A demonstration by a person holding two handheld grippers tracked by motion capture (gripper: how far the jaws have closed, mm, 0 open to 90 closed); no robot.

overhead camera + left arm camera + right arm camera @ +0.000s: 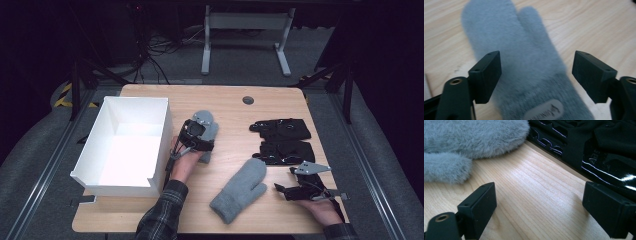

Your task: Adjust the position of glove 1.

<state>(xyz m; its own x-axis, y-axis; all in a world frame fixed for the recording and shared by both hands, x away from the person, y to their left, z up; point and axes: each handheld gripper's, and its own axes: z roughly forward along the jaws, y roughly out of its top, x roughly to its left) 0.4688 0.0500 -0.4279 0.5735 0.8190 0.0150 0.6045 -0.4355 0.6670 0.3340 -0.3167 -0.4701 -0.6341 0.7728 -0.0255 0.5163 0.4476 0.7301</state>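
— Feel of the fluffy grey fleece mitten point(524, 50)?
— Soft and light, by the look of it. Nothing stiff, nothing fragile. Likely to squash under a pinch and droop on both sides once lifted. Fuzzy enough not to slip much.

— Where to take hold?
— Across the palm, or lower down near the oval label patch point(544, 113) at the cuff. Better to bite deep into the pile than to skim the fluff, or only a tuft may come up.

— Lying where?
— Flat on the pale wooden surface point(230, 107), just beside the right wall of the open white cardboard box point(90, 145), with the fingertip end pointing away from the person.

— And relative to the left tool point(536, 71)?
— Directly under it. Jaws apart, one to each side of the palm, clamped on nothing yet. Hard to tell through the blur whether brushing the fleece or just above it.

— The right tool point(537, 207)?
— Also apart and holding nothing, low over bare wood near the front edge. Close ahead, a second grey mitten point(240, 190) on one side and a pair of shiny black gloves point(285, 150) on the other, touching neither.
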